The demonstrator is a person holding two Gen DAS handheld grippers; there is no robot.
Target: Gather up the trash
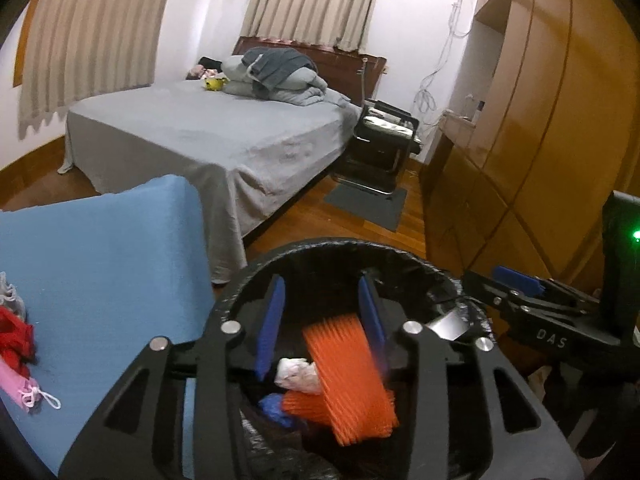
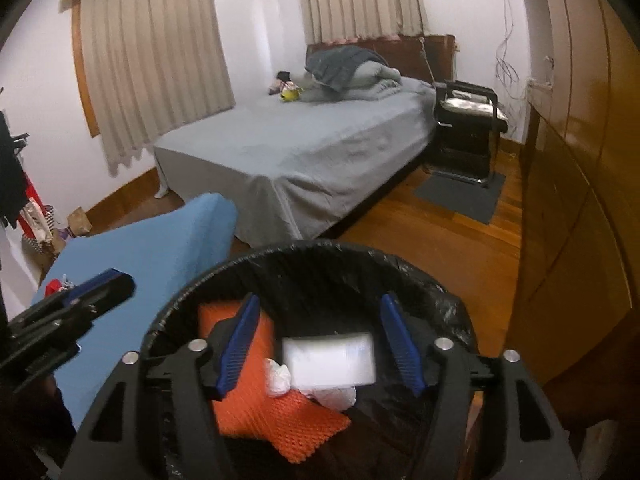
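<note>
A black bin with a black liner [image 1: 320,246] [image 2: 312,252] stands below both grippers. My left gripper [image 1: 322,320] is open over it, and an orange netted piece [image 1: 348,372] lies blurred between and below its pads, inside the bin. Crumpled white paper [image 1: 298,374] and a blue scrap [image 1: 274,408] lie in the bin. My right gripper [image 2: 320,340] is open above the bin. A white rectangular piece [image 2: 330,362], blurred, is between its pads and touches neither. The orange netted piece [image 2: 260,408] and white paper [image 2: 280,378] show beneath. The right gripper shows in the left wrist view [image 1: 516,286].
A blue-covered surface [image 1: 100,280] with red and pink items [image 1: 16,344] lies left of the bin. A grey bed [image 1: 208,140] is behind, a black chair [image 1: 384,140] and grey mat [image 1: 368,200] beside it. Wooden wardrobes [image 1: 540,140] line the right.
</note>
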